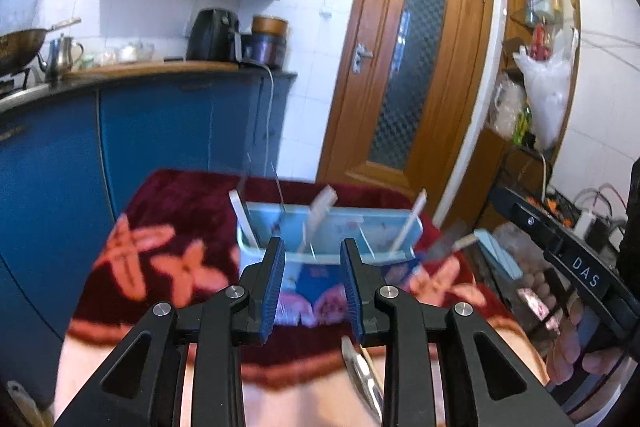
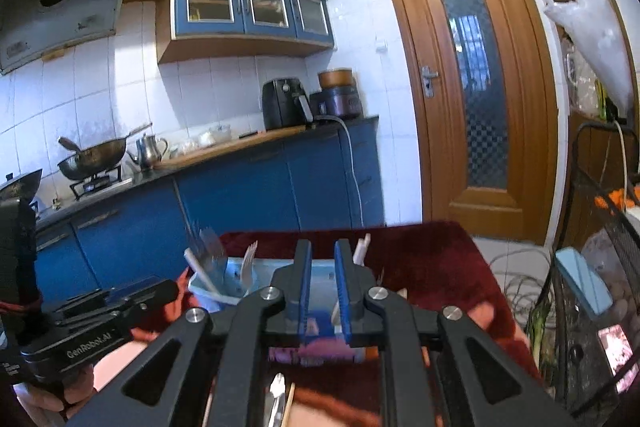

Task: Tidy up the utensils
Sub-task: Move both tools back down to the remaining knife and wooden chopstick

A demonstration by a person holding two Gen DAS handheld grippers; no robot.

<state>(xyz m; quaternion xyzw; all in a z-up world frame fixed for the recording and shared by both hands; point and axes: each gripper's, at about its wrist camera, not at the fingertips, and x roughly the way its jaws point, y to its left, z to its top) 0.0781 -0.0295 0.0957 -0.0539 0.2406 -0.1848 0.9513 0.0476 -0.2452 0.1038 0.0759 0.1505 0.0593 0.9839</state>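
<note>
We see open red cloth on the table (image 1: 168, 211) left of the pale blue organizer tray (image 1: 332, 227), and more bare cloth to its right in the right wrist view. Straight ahead of both grippers the way is blocked by that tray, with white-handled utensils (image 1: 408, 227) sticking up out of its compartments. At the table's right edge a black wire rack (image 2: 592, 267) stands close. Blue cabinets (image 2: 240, 195) close off the far side.

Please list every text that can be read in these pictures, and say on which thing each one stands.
"DAS": on the right gripper, printed on its black body, seen from the left wrist.
"GenRobot.AI": on the left gripper, on its black body, seen from the right wrist.
Small print beside it: too blurred to read.
</note>
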